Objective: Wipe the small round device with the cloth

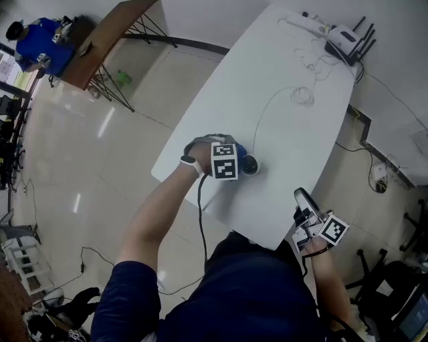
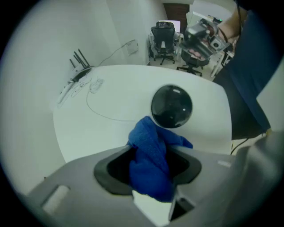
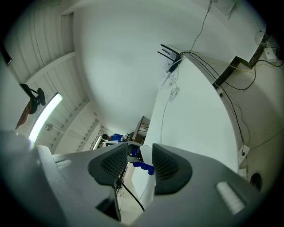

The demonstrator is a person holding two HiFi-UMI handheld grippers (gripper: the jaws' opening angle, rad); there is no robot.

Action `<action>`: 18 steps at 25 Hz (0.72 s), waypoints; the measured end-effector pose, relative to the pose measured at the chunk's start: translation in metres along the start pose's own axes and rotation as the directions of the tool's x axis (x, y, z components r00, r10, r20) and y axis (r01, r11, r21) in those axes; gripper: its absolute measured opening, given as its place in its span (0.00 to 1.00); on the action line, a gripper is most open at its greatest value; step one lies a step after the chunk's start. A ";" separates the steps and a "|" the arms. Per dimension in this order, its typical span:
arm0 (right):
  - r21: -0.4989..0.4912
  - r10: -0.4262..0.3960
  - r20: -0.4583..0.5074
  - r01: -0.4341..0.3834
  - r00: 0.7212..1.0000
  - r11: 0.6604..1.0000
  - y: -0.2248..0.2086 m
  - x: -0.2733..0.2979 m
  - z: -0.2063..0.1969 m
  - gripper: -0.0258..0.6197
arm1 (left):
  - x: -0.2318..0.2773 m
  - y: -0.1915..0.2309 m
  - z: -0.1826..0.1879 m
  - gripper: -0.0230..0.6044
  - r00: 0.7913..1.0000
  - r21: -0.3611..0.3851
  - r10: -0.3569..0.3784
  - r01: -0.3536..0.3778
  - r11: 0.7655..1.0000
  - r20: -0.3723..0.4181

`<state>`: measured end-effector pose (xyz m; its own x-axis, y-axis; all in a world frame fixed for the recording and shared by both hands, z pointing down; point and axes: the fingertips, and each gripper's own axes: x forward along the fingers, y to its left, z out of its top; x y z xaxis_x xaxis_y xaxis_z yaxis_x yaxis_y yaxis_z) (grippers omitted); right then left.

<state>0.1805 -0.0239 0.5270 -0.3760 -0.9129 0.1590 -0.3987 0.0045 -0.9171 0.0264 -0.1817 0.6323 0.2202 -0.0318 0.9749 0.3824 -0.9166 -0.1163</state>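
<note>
1. The middle and right of the white table (image 1: 294, 153) are lying bare, leaving open passage from the near edge toward the far end.
2. A thin white cable (image 1: 261, 117) is running from the small round device (image 1: 250, 165) toward the far end and ending in a loose coil (image 1: 304, 95), cutting across that route.
3. A router (image 1: 346, 40) with upright antennas and a power strip (image 1: 304, 20) are crowding the far end.
4. The left gripper (image 1: 239, 152), clamping the cloth (image 2: 151, 164), is blocking the device's left side, while its right side is lying open.
5. The right gripper (image 1: 302, 198), jaws apart and empty, is hovering off the table's near right edge, with bare tabletop between it and the device.
</note>
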 end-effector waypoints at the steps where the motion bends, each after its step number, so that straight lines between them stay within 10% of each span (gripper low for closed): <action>1: 0.004 0.002 -0.002 -0.002 1.000 1.000 0.000 0.001 -0.001 0.32 | 0.008 0.000 -0.001 0.36 0.999 0.027 0.005 -0.004 1.000 -0.038; 7: 0.023 0.025 -0.004 -0.024 1.000 0.999 0.001 0.002 -0.007 0.32 | 0.033 0.003 0.000 0.36 0.983 0.145 0.049 -0.024 0.989 -0.176; 14: 0.010 0.037 -0.004 -0.037 0.999 0.999 0.005 -0.011 -0.010 0.31 | -0.014 0.019 -0.011 0.36 0.993 -0.172 0.113 -0.107 0.979 0.025; 18: 0.001 0.045 -0.011 -0.045 0.999 0.999 0.008 -0.013 -0.015 0.30 | -0.074 0.022 -0.010 0.36 0.971 -0.158 0.225 -0.211 0.965 0.075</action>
<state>0.1696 -0.0058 0.5227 -0.4026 -0.9072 0.1219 -0.3804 0.0446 -0.9238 0.0096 -0.2035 0.5595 0.3676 -0.2070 0.9067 0.1802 -0.9406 -0.2878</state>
